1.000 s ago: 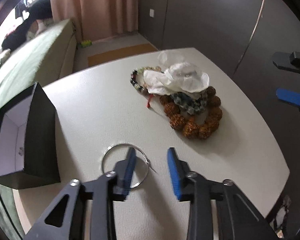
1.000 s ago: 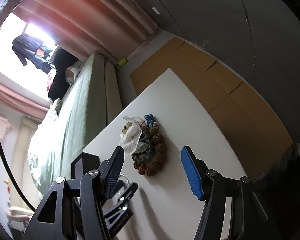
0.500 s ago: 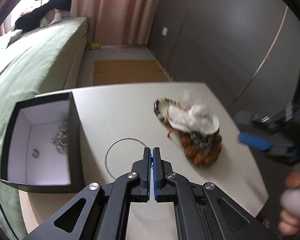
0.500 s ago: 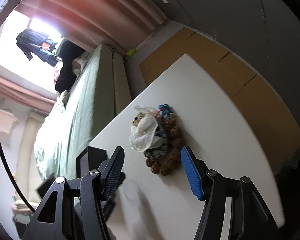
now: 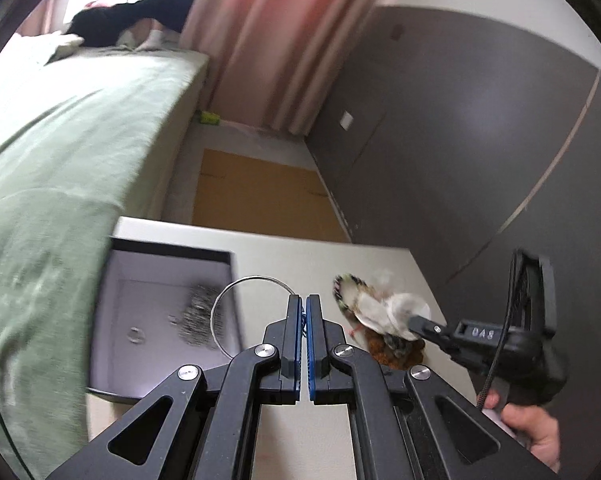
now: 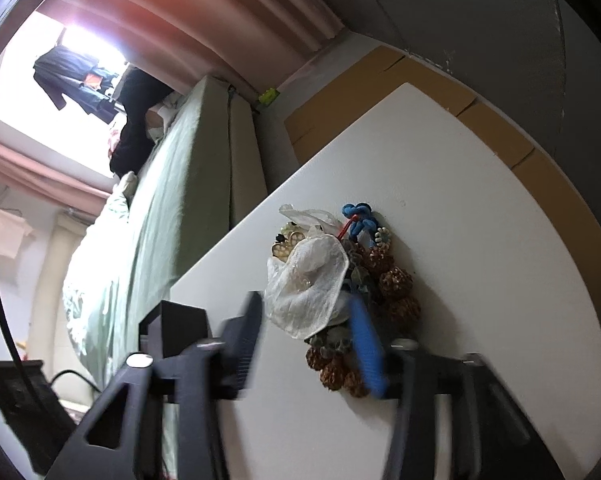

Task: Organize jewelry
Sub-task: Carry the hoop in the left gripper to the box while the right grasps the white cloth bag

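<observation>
My left gripper is shut on a thin silver hoop and holds it in the air over the right edge of the open black box. The box has a white inside with a silver chain and a small ring in it. My right gripper is open, its jaws either side of the near part of the jewelry pile: brown bead bracelets, a white mesh pouch and a blue knot. The pile also shows in the left wrist view, with the right gripper over it.
The white table carries the pile and the box. A green bed runs along the left of the table. A grey wall and cardboard on the floor lie beyond the far edge.
My left gripper shut on the silver hoop, lifted it off the table and carried it left over the box. My right gripper moved down toward the jewelry pile.
</observation>
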A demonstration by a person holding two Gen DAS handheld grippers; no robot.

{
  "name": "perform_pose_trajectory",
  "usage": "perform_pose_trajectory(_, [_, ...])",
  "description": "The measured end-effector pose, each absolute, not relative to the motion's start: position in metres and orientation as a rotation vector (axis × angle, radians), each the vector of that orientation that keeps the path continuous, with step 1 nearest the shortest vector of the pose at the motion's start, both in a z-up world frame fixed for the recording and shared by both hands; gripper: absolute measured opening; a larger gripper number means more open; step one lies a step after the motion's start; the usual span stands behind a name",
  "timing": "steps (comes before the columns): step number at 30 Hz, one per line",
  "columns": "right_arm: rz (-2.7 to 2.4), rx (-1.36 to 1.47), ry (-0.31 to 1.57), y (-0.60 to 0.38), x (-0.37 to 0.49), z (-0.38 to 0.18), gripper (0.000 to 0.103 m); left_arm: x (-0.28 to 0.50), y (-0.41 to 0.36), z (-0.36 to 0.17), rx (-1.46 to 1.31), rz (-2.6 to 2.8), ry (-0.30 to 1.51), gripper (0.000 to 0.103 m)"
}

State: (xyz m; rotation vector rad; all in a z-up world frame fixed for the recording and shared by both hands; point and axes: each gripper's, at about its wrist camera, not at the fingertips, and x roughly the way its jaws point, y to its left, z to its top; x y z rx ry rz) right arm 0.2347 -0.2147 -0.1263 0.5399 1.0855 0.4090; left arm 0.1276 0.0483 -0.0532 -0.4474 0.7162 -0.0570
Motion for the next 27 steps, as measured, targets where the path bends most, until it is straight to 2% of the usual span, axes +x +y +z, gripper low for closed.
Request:
perform_pose_trajectory(1, [0.384,0.534,1.071,-0.216,0.234,-0.126,0.004,0.126,0.055,-0.052,-0.457,-0.048,0.71,0.001])
perform_pose_trajectory(17, [0.585,0.524,0.805,-0.202,0.191,-0.031,0.003,0.101,0.135,-0.042,-0.594,0.055,0.639,0.001])
perform_pose_trajectory(27, [0.735,0.453,0.797,-0.129,0.181,-0.003,0.003,0.086,0.166,-0.032,-0.639,0.097,0.585,0.001])
